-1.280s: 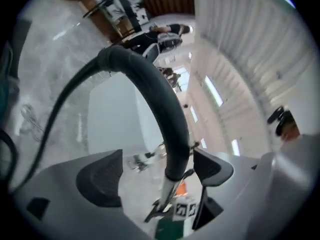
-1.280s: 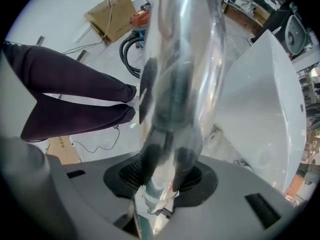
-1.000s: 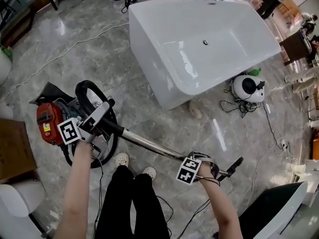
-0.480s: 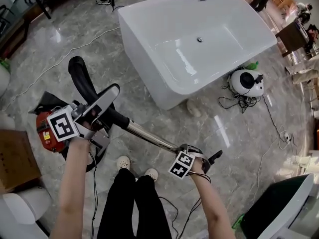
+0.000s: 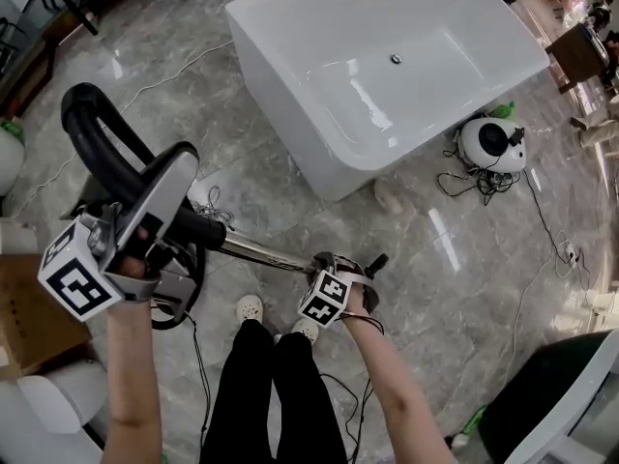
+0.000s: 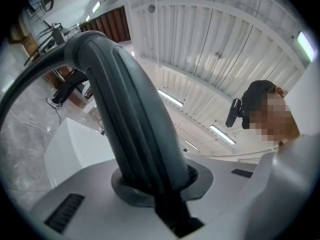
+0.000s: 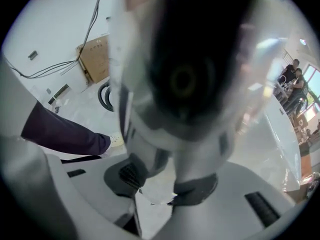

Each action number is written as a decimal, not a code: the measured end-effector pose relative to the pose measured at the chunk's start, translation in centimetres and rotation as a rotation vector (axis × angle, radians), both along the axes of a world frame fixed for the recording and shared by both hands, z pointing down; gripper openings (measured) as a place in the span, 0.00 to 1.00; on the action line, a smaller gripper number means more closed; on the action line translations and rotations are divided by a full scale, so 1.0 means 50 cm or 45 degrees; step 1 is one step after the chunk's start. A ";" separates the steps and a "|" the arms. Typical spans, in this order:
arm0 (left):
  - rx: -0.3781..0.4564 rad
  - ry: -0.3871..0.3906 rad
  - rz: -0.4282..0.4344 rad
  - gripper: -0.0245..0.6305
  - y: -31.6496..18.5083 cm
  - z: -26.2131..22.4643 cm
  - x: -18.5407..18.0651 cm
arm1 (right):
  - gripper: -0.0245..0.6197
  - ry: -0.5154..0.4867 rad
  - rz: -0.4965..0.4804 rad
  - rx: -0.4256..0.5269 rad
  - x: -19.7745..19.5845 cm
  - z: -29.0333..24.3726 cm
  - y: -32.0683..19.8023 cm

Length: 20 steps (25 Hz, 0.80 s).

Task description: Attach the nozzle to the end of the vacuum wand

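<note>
The vacuum's chrome wand (image 5: 256, 251) runs across the floor in front of my feet. Its black curved handle (image 5: 106, 158) rises at the left. My left gripper (image 5: 182, 189) is shut on that handle; its jaws have just been closing with the handle between them. In the left gripper view the dark ribbed handle (image 6: 135, 114) fills the gap at the left gripper (image 6: 155, 196). My right gripper (image 5: 350, 276) is shut on the wand's far end, where a short black nozzle (image 5: 375, 262) sticks out. The right gripper view is blurred: a grey tube (image 7: 192, 139) sits between the pads of the right gripper (image 7: 165, 184).
A white bathtub (image 5: 435, 95) stands ahead. A round white machine (image 5: 491, 143) with tangled cables (image 5: 542, 230) lies to its right. A cardboard box (image 5: 24, 307) is at the left. My legs and white shoes (image 5: 250, 307) are below the wand. A dark panel (image 5: 551, 404) sits bottom right.
The left gripper closed on the handle and lifted it up and to the left. The right gripper moved left with the wand's end, nearer my feet.
</note>
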<state>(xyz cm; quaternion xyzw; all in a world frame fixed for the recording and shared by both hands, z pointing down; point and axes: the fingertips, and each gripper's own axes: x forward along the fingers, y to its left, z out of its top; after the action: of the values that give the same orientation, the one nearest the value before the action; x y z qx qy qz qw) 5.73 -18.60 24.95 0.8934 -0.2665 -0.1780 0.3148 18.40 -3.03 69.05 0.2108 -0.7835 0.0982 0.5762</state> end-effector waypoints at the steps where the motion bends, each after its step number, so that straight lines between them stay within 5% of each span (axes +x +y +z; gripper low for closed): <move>1: 0.022 -0.004 -0.006 0.15 -0.002 -0.013 -0.004 | 0.29 -0.009 -0.010 0.009 -0.008 -0.007 -0.011; 4: 0.076 -0.057 0.011 0.15 -0.023 -0.069 0.005 | 0.28 -0.079 0.049 0.033 -0.039 -0.046 -0.062; 7: 0.155 -0.125 0.082 0.15 -0.067 -0.138 0.050 | 0.27 -0.200 0.283 0.068 -0.056 -0.097 -0.144; 13: 0.296 -0.203 0.366 0.15 -0.132 -0.244 0.220 | 0.26 -0.357 0.660 0.184 -0.033 -0.178 -0.264; 20: 0.293 -0.201 0.617 0.15 -0.103 -0.220 0.355 | 0.26 -0.383 0.936 0.218 0.033 -0.152 -0.251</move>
<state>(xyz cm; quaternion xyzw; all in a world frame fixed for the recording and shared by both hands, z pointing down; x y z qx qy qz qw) 23.49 -23.73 13.97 0.9721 -0.0469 -0.0565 0.2228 20.05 -15.59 61.47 0.5074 -0.7368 0.2618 0.3622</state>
